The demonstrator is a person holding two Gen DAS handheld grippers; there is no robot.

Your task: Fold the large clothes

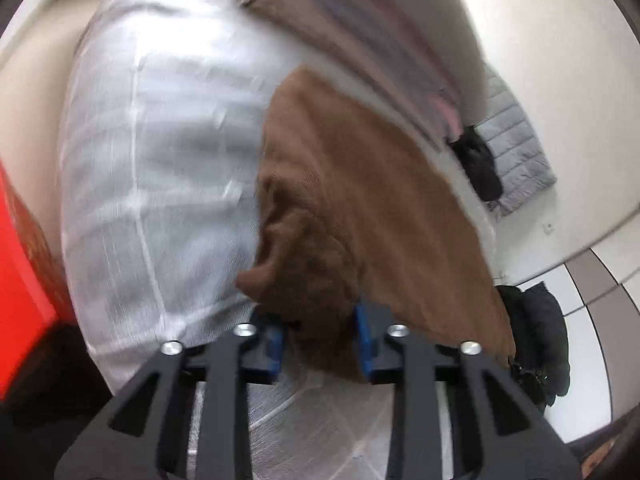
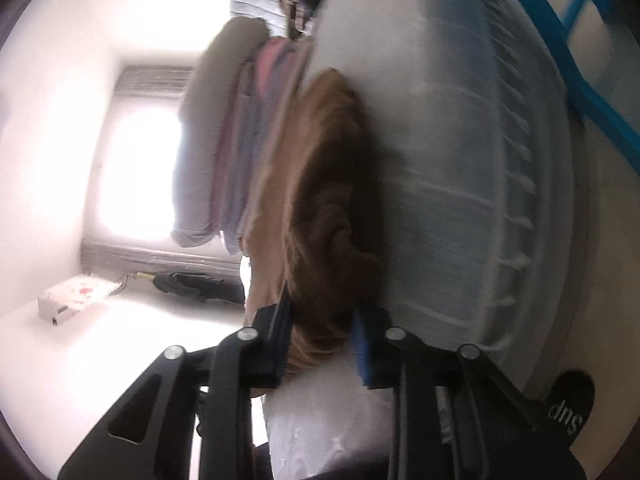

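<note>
Both grippers pinch the same brown garment (image 1: 360, 208). Left gripper (image 1: 320, 340) has its blue pads (image 1: 362, 340) nearly together, clamped on a bunched fold at the near edge. Right gripper (image 2: 320, 344) is likewise narrowed onto another gathered edge of the cloth. That brown fleece lies spread on a white, ribbed bed cover (image 1: 160, 160). Beyond it sits a stack of folded pink and grey clothes (image 1: 384, 48). Farther off, a grey quilted jacket (image 1: 516, 156) and dark clothes (image 1: 536, 336) lie on the floor.
</note>
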